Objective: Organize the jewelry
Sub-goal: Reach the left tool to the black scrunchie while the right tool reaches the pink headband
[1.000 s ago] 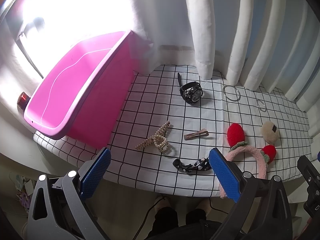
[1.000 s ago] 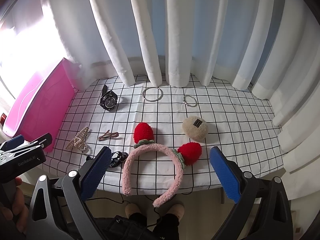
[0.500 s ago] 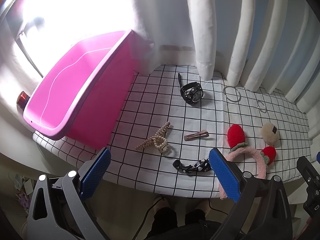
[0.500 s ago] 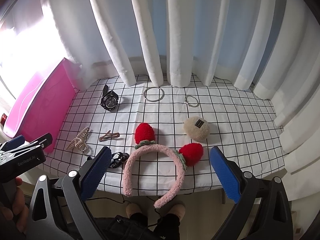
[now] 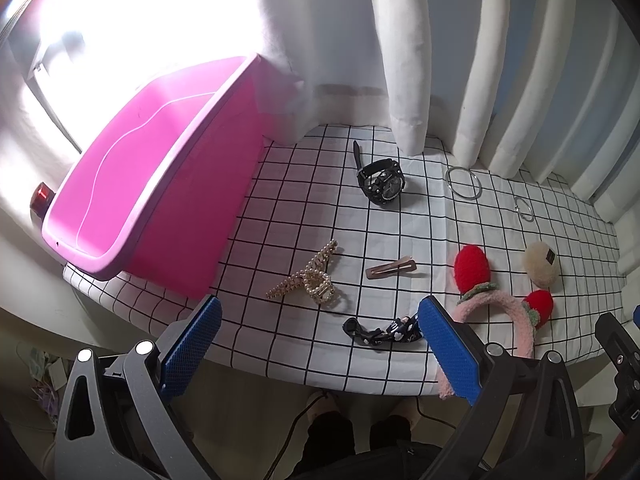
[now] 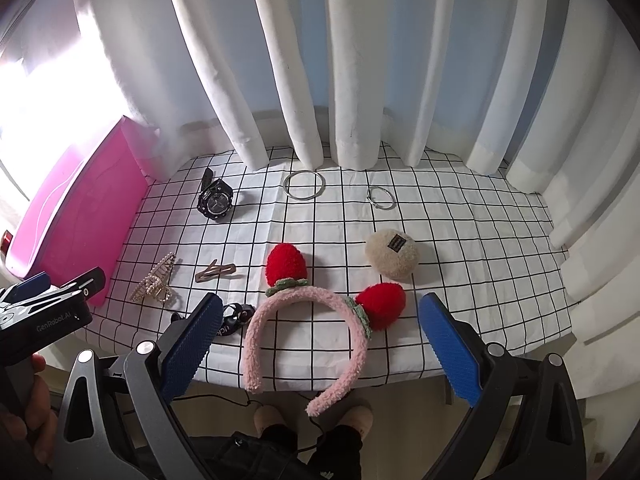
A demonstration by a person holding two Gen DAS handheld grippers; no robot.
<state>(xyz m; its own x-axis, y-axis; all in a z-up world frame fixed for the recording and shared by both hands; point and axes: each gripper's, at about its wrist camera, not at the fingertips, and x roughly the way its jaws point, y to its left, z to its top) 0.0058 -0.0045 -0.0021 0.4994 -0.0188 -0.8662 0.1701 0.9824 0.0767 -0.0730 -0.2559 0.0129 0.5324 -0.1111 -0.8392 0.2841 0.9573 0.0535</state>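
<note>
So, nothing's grabbed yet:
Left gripper [image 5: 316, 322]: spread, empty; black patterned hair tie [image 5: 382, 330] sits between its fingertips.
Right gripper [image 6: 318, 320]: spread, framing fuzzy pink strawberry headband [image 6: 304, 332].
Pink plastic bin [image 5: 132, 184]: far left, probably the drop-off.

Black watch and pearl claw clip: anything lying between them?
Nothing: between the black watch and the pearl claw clip only bare checked cloth shows, in the left wrist view.

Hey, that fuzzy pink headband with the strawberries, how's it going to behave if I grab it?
The pink headband looks light and plush, so padding probably compresses under grip. Its open ends overhang the table edge, so a push may tip it off. The red strawberries likely make the top heavier.
</note>
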